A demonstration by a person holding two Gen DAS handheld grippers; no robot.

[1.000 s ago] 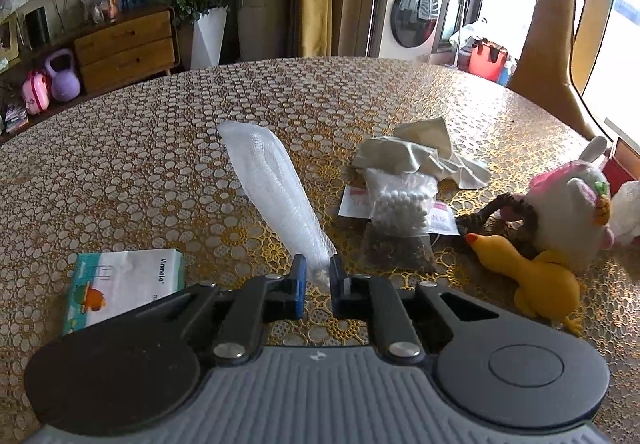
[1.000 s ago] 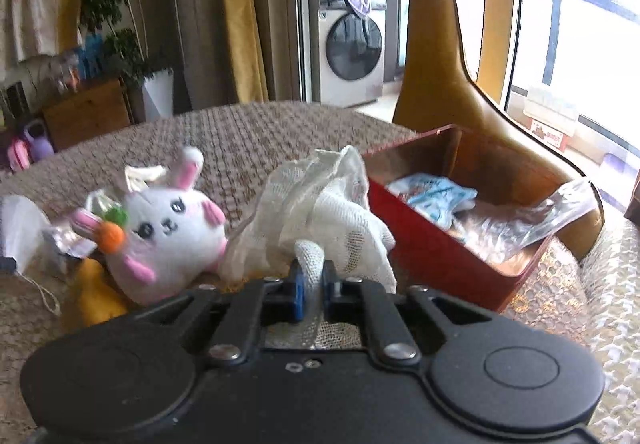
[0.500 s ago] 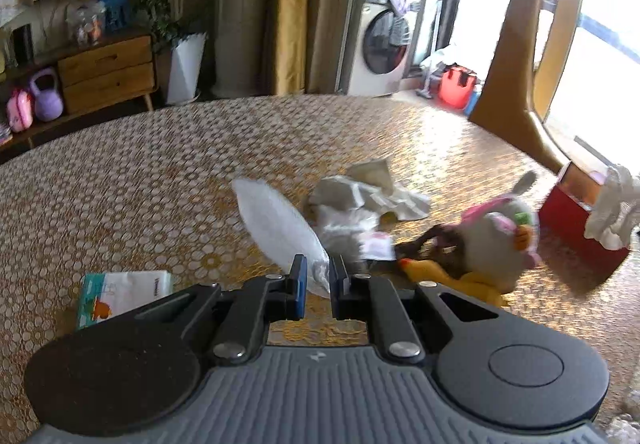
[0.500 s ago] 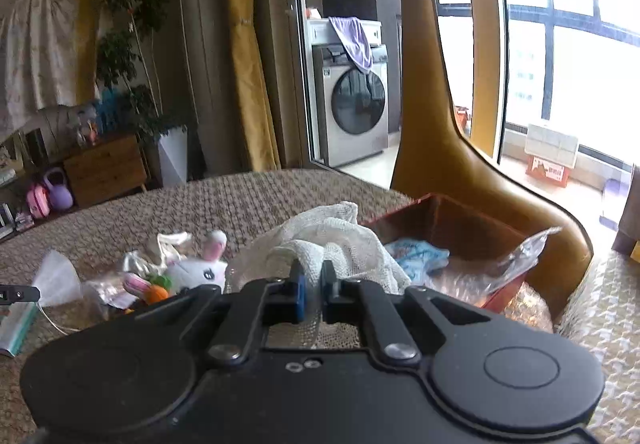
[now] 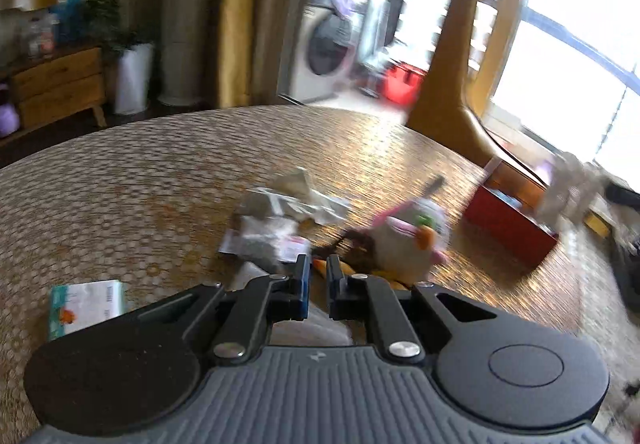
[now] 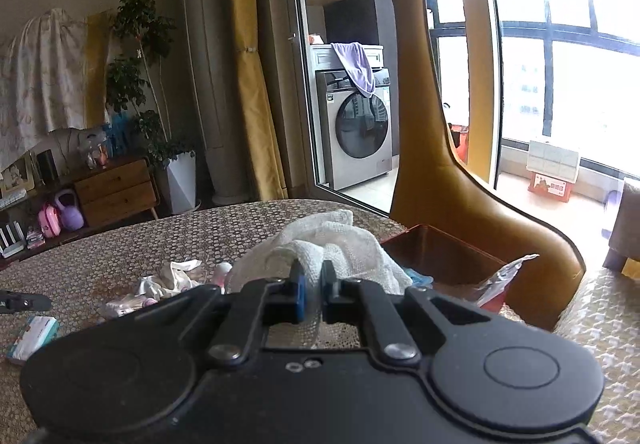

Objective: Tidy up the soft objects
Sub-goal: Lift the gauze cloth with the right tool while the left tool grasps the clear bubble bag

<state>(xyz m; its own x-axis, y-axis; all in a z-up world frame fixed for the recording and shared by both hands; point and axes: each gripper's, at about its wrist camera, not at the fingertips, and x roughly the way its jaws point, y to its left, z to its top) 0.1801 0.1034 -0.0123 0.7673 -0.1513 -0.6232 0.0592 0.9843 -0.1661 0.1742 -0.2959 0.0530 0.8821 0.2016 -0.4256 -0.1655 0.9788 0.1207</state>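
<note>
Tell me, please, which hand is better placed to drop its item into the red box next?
Right, probably: the right gripper holds the white cloth beside the red box, whereas the left gripper is farther away.

The surface (image 5: 120, 183) has a gold-brown honeycomb lace pattern. White waffle-weave cloth (image 6: 340, 248) sits by a dark red box (image 6: 440, 248), with a mustard-yellow giraffe (image 6: 432, 163) at the far right. The bunny plush (image 5: 404, 240) is white with pink bits, and the tissue pack (image 5: 86, 304) is teal and white.

Left wrist view: tissue pack (image 5: 86, 306) lower left on table (image 5: 140, 179); packets (image 5: 266, 240) centre, crumpled cloth (image 5: 298, 195) behind them; plush rabbit (image 5: 408, 240) right of packets; box (image 5: 510, 219) at right edge.
</note>
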